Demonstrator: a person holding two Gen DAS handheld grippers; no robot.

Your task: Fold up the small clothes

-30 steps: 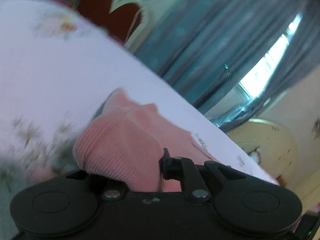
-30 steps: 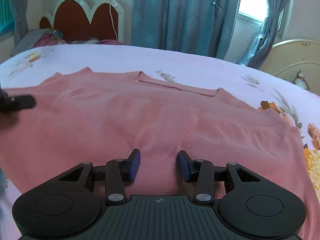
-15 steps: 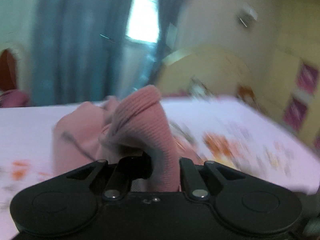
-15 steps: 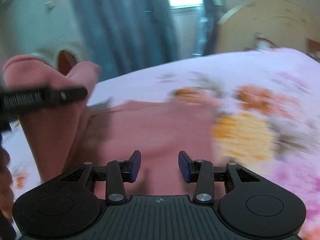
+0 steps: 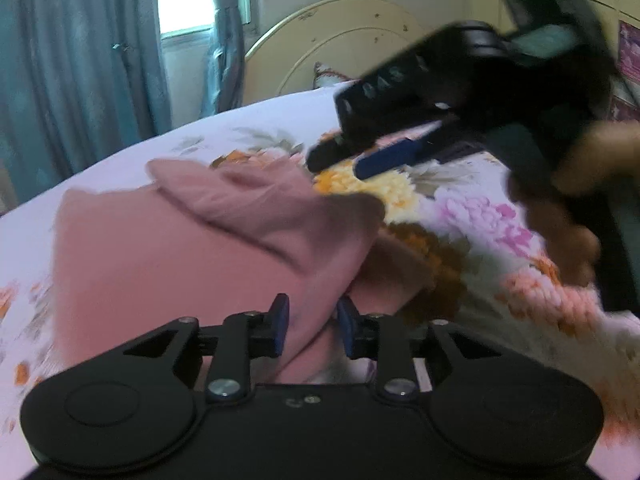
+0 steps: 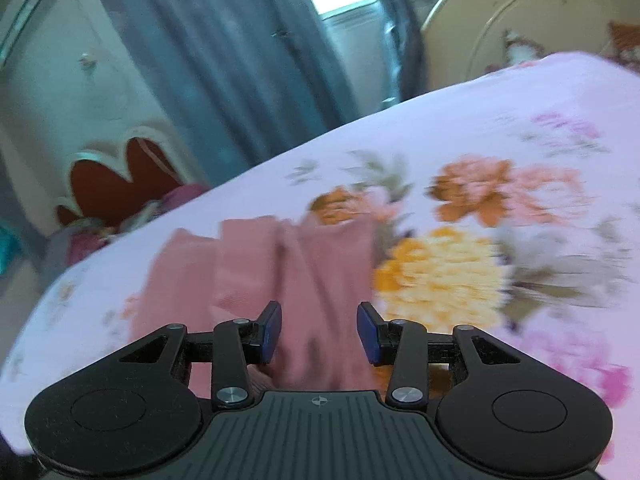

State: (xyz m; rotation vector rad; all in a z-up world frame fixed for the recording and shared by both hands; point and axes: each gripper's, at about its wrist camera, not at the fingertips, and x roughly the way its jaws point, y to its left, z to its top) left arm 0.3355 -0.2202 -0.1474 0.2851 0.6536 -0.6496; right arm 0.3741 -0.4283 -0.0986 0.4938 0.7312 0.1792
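A pink ribbed garment (image 5: 160, 248) lies on the floral bed sheet (image 5: 460, 208), one side folded over onto itself. My left gripper (image 5: 312, 328) sits low over the folded edge. Its jaws are opening, and a loose fold of the pink cloth still hangs between the blue pads. My right gripper (image 5: 340, 162) hovers above the sheet past the garment's far right edge, a person's hand (image 5: 592, 160) holding it. In the right wrist view the right gripper (image 6: 319, 332) is open with nothing gripped, and the bunched pink garment (image 6: 320, 264) lies below and beyond it.
A cream curved bed end (image 5: 340, 40) stands beyond the sheet, with blue-grey curtains (image 5: 80, 60) and a bright window behind. A red scalloped headboard (image 6: 116, 184) with a heap of clothes (image 6: 92, 236) is at the far left. Bare flowered sheet (image 6: 520, 160) spreads to the right.
The left gripper swung across the bed carrying the garment's edge and laid it over the rest; its jaws have parted. The right gripper swung right, still open.
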